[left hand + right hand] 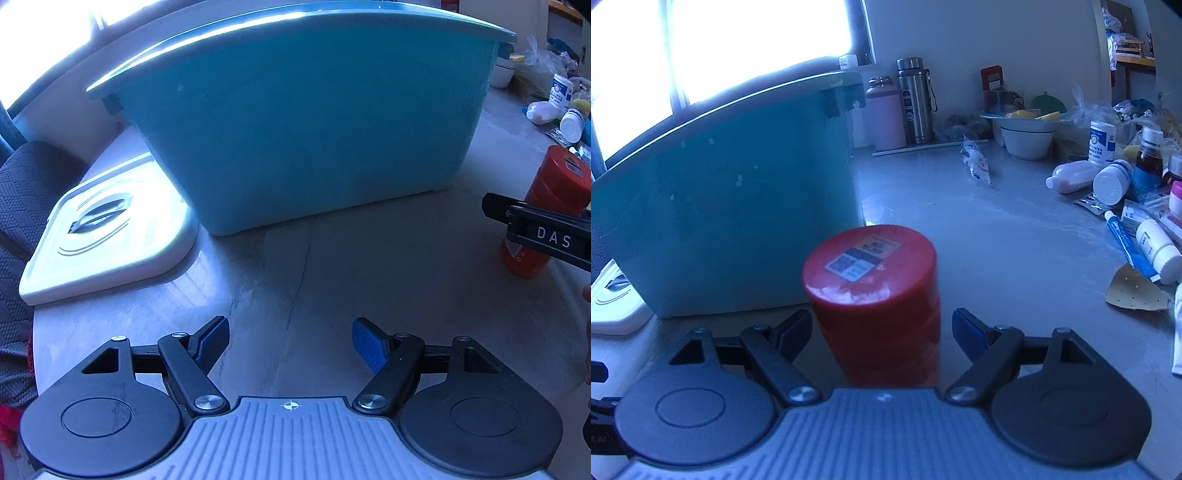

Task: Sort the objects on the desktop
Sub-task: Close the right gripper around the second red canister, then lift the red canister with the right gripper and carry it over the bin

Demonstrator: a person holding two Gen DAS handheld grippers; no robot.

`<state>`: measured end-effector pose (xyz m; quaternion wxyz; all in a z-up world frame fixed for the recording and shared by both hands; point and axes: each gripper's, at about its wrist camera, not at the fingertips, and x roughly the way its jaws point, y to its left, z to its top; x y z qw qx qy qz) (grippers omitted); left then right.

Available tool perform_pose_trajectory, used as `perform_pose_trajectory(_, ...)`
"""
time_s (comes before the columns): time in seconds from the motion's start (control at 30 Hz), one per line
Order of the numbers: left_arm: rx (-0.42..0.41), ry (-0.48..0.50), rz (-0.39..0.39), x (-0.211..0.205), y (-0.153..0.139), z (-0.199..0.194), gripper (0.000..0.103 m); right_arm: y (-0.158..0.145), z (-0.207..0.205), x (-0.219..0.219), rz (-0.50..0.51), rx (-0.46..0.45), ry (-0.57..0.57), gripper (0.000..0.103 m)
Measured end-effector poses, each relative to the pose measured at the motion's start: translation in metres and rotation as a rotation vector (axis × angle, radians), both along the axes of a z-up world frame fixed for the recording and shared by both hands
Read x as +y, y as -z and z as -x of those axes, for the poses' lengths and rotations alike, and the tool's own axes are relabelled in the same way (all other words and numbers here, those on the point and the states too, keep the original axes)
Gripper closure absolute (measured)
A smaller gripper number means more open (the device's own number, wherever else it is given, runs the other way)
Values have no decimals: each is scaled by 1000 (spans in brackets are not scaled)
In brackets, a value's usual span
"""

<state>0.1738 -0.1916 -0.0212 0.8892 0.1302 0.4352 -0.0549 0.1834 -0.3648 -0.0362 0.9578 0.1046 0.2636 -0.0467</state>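
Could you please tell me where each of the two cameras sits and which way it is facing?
Left wrist: on the left gripper, low over the table, facing the teal bin; its own open fingers show.
Right wrist: on the right gripper, facing the red canister standing between its open fingers.
Shared: bin, canister, white lid.

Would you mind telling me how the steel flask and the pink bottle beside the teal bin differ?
The steel flask is taller, slimmer and shiny with a strap at its side; the pink bottle is shorter, wider, matte and plain, and partly hidden by the teal bin. Both stand upright, capped, at the table's far edge.
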Motion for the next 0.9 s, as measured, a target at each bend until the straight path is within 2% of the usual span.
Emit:
perform_pose_trajectory(0.33,-4,0,-11,6,3,-4,27,8,-13,7,-7,17,-2,20)
perform_pose_trajectory(0.37,-7,-1,-12,7,2,-4,27,9,-13,8,2,11,-6,30)
perform_pose_trajectory(0.4,-11,-3,-13,9,1,-4,27,9,-12,11,26,5,2,52)
perform_pose_trajectory(0.57,-36,-36,19,20,-6,-4,27,-2,-7,16,50,12,-28,53)
perform_pose_trajectory(0.67,-60,-57,49,24,-14,-3,27,-20,1,23,85,-2,-48,53)
perform_pose_trajectory(0.9,-191,-55,45,26,-45,15,27,-71,22,41,135,-51,-101,53)
